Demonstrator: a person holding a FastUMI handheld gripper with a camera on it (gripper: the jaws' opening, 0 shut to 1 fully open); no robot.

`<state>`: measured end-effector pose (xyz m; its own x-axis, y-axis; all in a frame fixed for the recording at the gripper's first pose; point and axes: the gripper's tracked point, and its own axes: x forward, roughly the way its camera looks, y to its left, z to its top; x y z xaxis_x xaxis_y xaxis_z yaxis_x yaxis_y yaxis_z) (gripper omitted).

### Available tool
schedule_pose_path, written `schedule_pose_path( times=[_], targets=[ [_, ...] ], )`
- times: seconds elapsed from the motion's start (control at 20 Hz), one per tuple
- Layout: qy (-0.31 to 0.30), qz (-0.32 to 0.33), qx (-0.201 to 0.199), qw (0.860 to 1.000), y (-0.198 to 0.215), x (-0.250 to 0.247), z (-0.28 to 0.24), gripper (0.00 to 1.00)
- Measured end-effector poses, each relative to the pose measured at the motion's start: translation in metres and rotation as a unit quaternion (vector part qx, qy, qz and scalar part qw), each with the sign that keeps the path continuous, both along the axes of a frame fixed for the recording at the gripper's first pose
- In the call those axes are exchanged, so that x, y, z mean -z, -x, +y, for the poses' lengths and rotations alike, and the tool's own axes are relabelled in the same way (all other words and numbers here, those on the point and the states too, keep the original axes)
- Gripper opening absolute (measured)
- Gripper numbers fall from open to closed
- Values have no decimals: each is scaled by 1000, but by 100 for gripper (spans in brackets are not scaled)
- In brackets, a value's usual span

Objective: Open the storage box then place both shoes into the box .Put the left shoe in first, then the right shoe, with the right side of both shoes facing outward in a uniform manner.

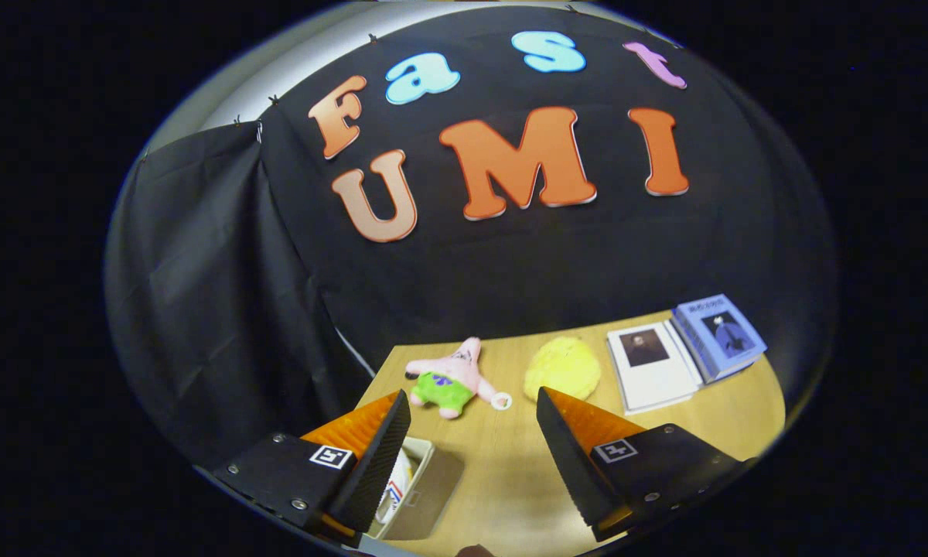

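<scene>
My gripper (pixel 473 418) is open and held high above the wooden table (pixel 526 472), with nothing between its fingers. Low beside the left finger (pixel 375 464) stands the open storage box (pixel 421 487), its pale rim and wall showing. Inside it lies something white with red and blue marks (pixel 393 491), most likely a shoe; the left finger hides most of it. The right finger (pixel 568 456) hangs over bare table.
Beyond the fingers, a pink star-shaped plush toy with green shorts (pixel 452 377) and a yellow fluffy thing (pixel 563 368) lie near the table's far edge. Further right lie a white book (pixel 651 363) and a blue book (pixel 718 334).
</scene>
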<state>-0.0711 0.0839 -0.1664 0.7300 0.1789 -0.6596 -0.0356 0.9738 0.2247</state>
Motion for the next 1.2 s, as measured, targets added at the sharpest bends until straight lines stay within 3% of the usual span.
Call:
schedule_pose_path(
  times=[0.2,0.35,0.5,0.8,1.0,1.2],
  targets=[
    [89,-106,28,990,-23,-48,-80,97],
    [137,-145,42,979,-31,-74,-113,98],
    [126,-178,48,975,-37,-102,-126,98],
    [146,-263,29,953,-48,-155,-137,98],
    [125,-295,20,947,-52,-168,-131,98],
    [130,-337,-1,932,-54,-184,-126,98]
  ],
)
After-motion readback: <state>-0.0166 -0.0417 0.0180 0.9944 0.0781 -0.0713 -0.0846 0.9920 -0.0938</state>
